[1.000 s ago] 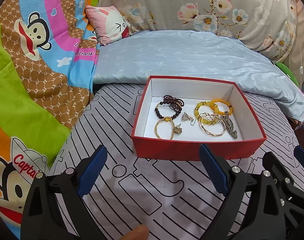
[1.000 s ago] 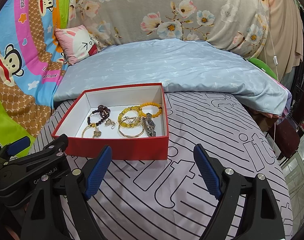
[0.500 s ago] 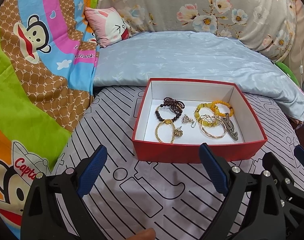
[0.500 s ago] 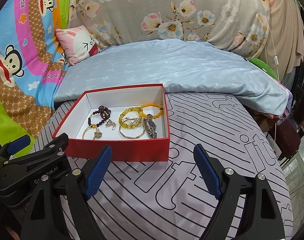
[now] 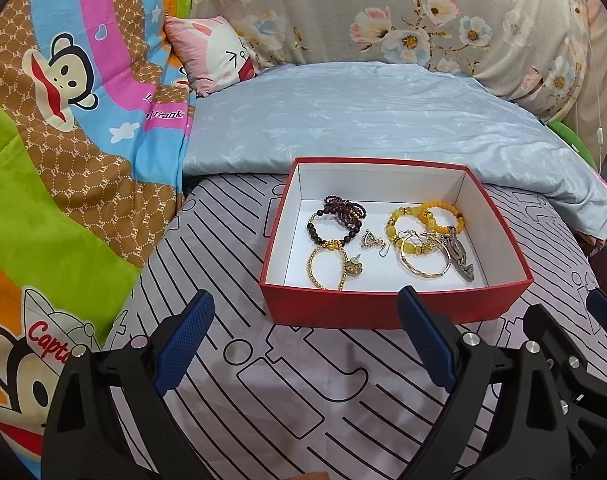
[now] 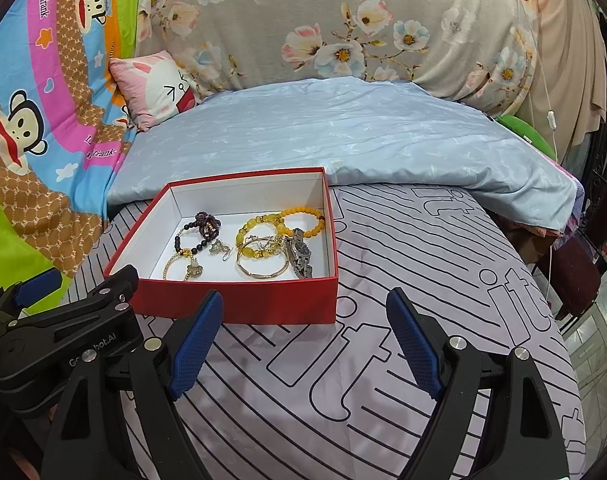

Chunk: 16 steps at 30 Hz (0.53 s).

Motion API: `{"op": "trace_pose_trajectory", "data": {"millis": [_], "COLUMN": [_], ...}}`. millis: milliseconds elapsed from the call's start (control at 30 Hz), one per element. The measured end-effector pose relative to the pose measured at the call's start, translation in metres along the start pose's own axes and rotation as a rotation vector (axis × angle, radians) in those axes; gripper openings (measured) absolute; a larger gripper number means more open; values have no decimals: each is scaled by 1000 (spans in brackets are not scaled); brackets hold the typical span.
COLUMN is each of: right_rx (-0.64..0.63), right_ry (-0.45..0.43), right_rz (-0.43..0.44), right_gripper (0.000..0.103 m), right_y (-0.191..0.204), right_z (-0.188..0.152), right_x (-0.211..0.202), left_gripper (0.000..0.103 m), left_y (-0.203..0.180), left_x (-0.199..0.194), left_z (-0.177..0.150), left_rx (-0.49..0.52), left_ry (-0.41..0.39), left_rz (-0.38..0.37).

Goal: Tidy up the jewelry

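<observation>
A red box (image 5: 383, 312) with a white inside sits on the striped bed sheet; it also shows in the right wrist view (image 6: 263, 300). Inside lie dark bead bracelets (image 5: 339, 216), yellow bead bracelets (image 5: 427, 216), a gold bangle (image 5: 423, 268), a thin gold bracelet (image 5: 323, 268), an earring (image 5: 371, 240) and a metal watch (image 5: 461, 258). My left gripper (image 5: 303, 336) is open and empty, just in front of the box. My right gripper (image 6: 305, 336) is open and empty, in front of the box's right corner.
A light blue folded quilt (image 5: 363, 120) lies behind the box. A colourful cartoon blanket (image 5: 63, 140) rises at the left, with a pink pillow (image 5: 215, 52). The bed drops off at the right (image 6: 575, 264). The left gripper's body shows in the right wrist view (image 6: 63, 332).
Both grippers have drawn back and risen slightly from the box, so it sits a little farther away in both views. Nothing in the box has moved.
</observation>
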State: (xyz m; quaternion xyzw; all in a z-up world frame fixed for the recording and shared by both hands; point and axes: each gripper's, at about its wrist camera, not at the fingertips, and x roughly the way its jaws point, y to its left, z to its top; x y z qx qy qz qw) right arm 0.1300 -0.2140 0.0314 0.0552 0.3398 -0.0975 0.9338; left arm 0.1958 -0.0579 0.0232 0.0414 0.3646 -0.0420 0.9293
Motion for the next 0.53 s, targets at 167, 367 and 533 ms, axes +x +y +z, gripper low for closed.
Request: {"op": "trace_pose_trajectory", "data": {"millis": [167, 367, 533], "right_rx": [1, 0, 2], "right_ry": [3, 4, 10], "right_rz": [0, -2, -3], "right_gripper": [82, 82, 83], "right_y": [-1, -1, -3], "right_z": [1, 1, 1], "right_x": [1, 2, 4], "left_gripper": [90, 90, 90], "left_y": [-2, -1, -3], "left_x": [1, 3, 4], "left_z": [-1, -1, -2], "left_rx": [6, 9, 16], "left_ry": [-4, 8, 9], "left_rz": [9, 7, 13]}}
